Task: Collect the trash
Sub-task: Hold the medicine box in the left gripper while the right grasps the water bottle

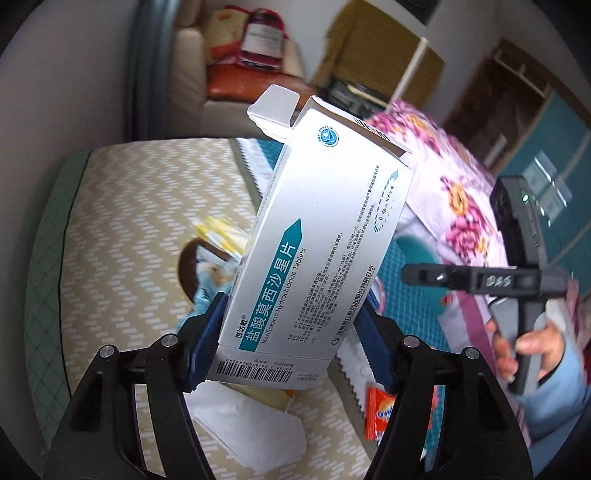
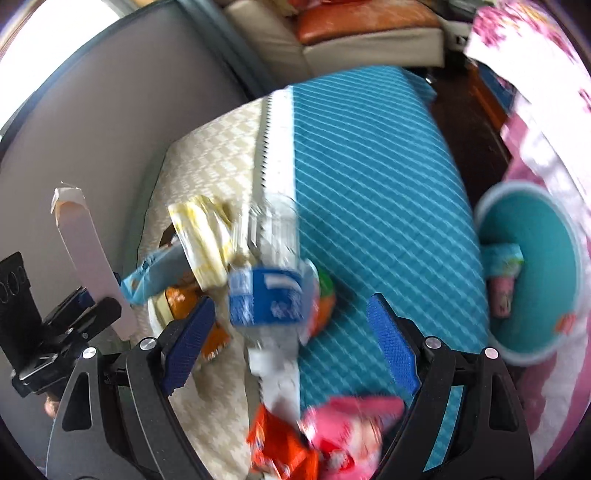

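Two surfaces: a cream cushion (image 1: 147,206) with a pale zigzag weave lies beside a teal quilted mat (image 2: 373,184) with diagonal ribs; a white strip with a toothed edge (image 2: 277,147) runs between them.
Room: a beige armchair with an orange-brown leather seat (image 2: 354,22) stands behind; a pink flowered cloth (image 1: 454,177) hangs at the right side.
Bin: a round teal basket (image 2: 554,295) with a pale rim stands off the mat's right edge; a small pink-and-blue packet lies inside it.
Medicine box: a flat white cardboard carton (image 1: 321,236) with teal arrows and Chinese print, its top flap open, is tilted up above the cushion.
Left gripper (image 1: 291,336): its blue ribbed pads pinch the lower end of the carton from both sides.
Right gripper (image 2: 291,332): the jaws stand wide apart with nothing pressed between them, above the litter.
Litter: a blurred clear plastic bottle with blue label (image 2: 269,299), a yellow-white crumpled wrapper (image 2: 203,240), a light-blue wrapper (image 2: 147,277), an orange packet (image 2: 277,450) and a pink packet (image 2: 347,432) lie along the seam of both surfaces.
Paper: a white tissue (image 1: 243,428) lies flat on the cushion under the left tool.
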A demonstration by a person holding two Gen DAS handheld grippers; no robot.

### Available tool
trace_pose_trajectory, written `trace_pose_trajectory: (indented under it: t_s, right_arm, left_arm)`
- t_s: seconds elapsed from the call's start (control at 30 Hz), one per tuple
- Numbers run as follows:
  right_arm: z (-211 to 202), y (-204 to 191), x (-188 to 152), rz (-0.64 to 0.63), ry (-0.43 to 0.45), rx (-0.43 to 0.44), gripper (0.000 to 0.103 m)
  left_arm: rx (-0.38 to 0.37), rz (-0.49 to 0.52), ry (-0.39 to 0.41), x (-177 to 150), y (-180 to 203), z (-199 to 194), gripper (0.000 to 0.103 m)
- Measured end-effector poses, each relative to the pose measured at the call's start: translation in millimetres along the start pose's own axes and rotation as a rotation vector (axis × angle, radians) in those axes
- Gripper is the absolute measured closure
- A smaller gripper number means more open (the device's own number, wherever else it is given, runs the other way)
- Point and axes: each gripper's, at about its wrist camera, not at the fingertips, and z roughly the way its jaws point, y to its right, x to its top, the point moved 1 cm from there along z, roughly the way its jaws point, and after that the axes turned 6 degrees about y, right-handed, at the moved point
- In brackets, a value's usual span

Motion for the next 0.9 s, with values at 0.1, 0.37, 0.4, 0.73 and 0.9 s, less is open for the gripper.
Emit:
trace_pose_trajectory:
  t_s: [0.1, 0.37, 0.4, 0.73, 0.9]
  right_arm:
    - [22, -16, 13, -0.042, -0.021, 0.008, 0.024]
    - [76, -33, 32, -0.090, -0.098, -0.008, 0.038]
    - [81, -34, 32, -0.094, -0.108, -0.012, 0.038]
    - [77, -40, 24, -0.071, -0.067, 0.047, 0.042]
    - [38, -34, 21, -0.036, 0.004, 0.083, 0.044]
  left_arm:
    - [-0.003, -0.044, 0.022, 7, -13, -3, 0.034]
    - [0.017, -0.101, 0.021, 8, -33, 0, 0.034]
    - [0.018, -0.111, 0.018, 8, -35, 1, 0.034]
    - [0.024, -0.128, 0.001, 5, -35, 3, 0.034]
    - [0.025, -0.104, 0.009, 4, -26, 2, 0.034]
